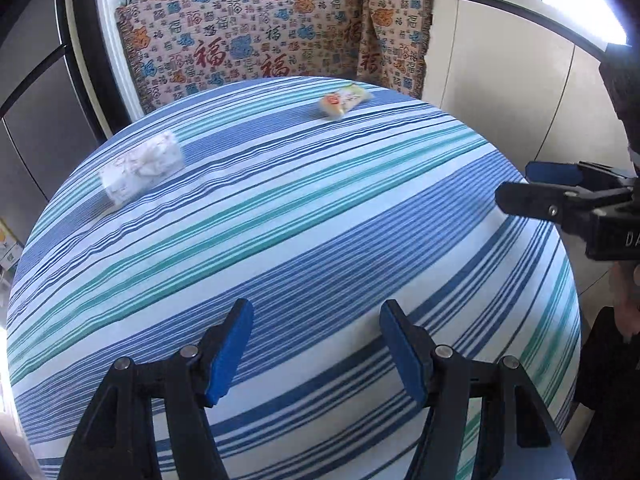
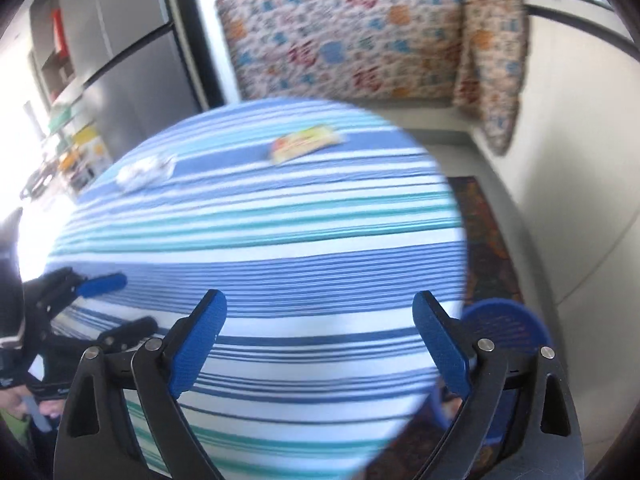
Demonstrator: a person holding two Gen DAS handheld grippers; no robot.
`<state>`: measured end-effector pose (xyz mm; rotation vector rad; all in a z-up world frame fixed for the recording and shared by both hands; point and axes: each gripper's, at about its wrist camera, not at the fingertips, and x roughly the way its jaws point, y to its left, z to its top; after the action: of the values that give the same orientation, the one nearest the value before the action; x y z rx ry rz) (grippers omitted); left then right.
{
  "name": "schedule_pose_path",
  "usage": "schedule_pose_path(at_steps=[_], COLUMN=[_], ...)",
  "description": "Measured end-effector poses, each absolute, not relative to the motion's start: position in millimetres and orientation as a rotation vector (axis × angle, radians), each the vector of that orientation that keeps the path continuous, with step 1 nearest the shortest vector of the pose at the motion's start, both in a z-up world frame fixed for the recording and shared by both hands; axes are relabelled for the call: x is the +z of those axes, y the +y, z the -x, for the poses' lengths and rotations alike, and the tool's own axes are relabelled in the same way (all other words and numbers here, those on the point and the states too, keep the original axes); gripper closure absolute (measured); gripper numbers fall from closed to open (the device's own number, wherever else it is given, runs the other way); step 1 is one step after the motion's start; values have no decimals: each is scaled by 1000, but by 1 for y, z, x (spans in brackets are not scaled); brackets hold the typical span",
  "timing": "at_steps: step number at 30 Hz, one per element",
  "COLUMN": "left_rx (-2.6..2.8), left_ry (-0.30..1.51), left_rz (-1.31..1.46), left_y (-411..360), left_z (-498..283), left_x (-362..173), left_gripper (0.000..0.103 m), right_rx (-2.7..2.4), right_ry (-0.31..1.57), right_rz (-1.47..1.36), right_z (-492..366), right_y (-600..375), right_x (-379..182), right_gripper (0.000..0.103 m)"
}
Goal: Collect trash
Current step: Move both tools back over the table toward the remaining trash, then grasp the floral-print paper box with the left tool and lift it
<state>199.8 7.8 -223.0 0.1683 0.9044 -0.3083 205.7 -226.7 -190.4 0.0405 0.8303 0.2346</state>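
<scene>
1. Left wrist view is showing the left gripper [image 1: 316, 346] hovering over the near edge of the table [image 1: 304, 240] with its jaws standing apart and nothing between them.
2. This view is also catching the right gripper [image 1: 516, 186] reaching in at the table's right edge, seen side-on.
3. A white crumpled wrapper [image 1: 140, 170] is lying near the table's far left edge, and a yellow snack packet [image 1: 344, 100] is lying near the far edge, well apart from both grippers.
4. Right wrist view is showing the right gripper [image 2: 320, 344] with jaws spread wide and released, nothing between them; the wrapper [image 2: 144, 172] and packet [image 2: 306, 144] are appearing blurred here.
5. Only this view is showing a blue slotted basket [image 2: 508, 324] sitting on the floor beside the table's near right edge; I cannot tell what is in it.
6. The left gripper [image 2: 116, 304] is appearing at the left.
</scene>
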Motion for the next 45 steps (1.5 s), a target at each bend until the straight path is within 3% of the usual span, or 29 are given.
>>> schedule_pose_path(at_steps=[10, 12, 15, 25, 33, 41, 45], left_rx=[-334, -328, -338, -423, -566, -604, -565], left_ry=[892, 893, 905, 884, 813, 847, 878], left_rz=[-122, -148, -171, -375, -436, -496, -342], left_y=[65, 72, 86, 139, 136, 109, 116], left_z=[-219, -225, -237, -316, -353, -381, -384], left_x=[-224, -224, -224, -213, -195, -219, -213], left_gripper=[35, 35, 26, 27, 27, 26, 27], right_rx=[291, 268, 262, 259, 261, 262, 262], right_ry=[909, 898, 903, 909, 909, 909, 909], right_rz=[25, 56, 95, 113, 114, 115, 115], right_z=[-257, -257, -254, -253, -253, -253, -253], right_y=[-146, -139, -132, -126, -127, -128, -128], right_x=[-223, -227, -229, -229, -229, -230, -230], right_gripper=[8, 6, 2, 1, 0, 0, 0])
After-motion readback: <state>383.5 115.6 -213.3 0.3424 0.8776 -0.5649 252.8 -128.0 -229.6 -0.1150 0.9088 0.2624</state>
